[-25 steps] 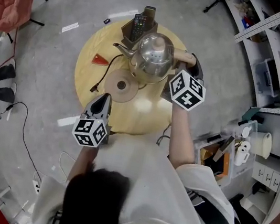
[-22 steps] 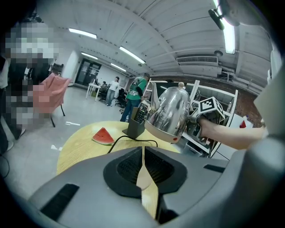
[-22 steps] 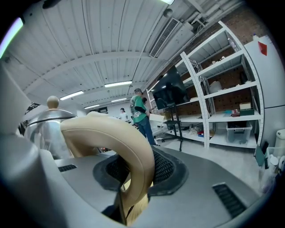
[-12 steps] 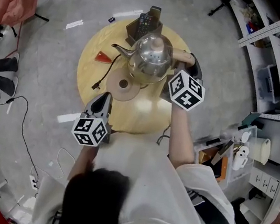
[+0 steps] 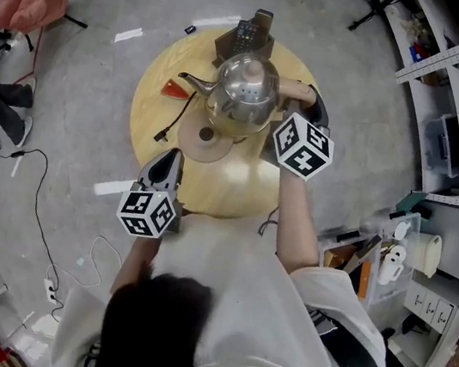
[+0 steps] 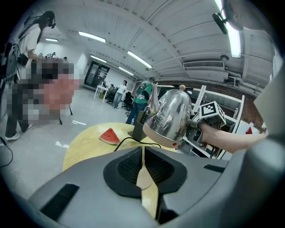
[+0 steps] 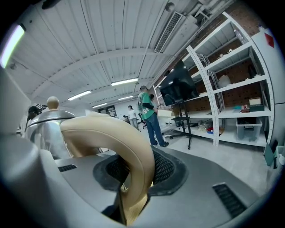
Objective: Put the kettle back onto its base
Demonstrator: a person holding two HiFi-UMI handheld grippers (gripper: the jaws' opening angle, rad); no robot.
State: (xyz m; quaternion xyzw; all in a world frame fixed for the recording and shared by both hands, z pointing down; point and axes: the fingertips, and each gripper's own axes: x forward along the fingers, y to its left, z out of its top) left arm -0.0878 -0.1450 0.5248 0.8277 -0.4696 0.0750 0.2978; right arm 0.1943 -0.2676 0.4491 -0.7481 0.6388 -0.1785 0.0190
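Along the left side of the round wooden table (image 5: 238,184) lies a red watermelon slice (image 5: 175,89). Beside it a black cord (image 5: 173,122) trails across to the kettle's base (image 5: 203,137), a flat tan disc with a dark hub that sits bare near the table's middle. At the near edge the left gripper (image 5: 169,159) hovers with its jaws drawn together on nothing, aimed toward the base but apart from it. A dark holder (image 5: 246,40) with a remote in it stands at the far rim. Just in front of it the kettle (image 5: 244,94), polished steel with a knobbed lid and its spout turned left, hangs clear of the tabletop. From overhead it overlaps the far right rim of the base, and the left gripper view shows its underside lifted and tilted, so it is not seated. To its right, the right gripper (image 5: 309,103) has its jaws clamped on the kettle's beige handle (image 7: 129,147), which fills the gap between the pads and bears the whole weight. The step in hand looks like the carry over the base, with the setting-down not yet done. The next move likely calls for shifting the kettle a little toward the near left until its bottom is centred over the hub. It then needs levelling and lowering straight down. If it comes down off-centre, it could sit crooked on the disc.
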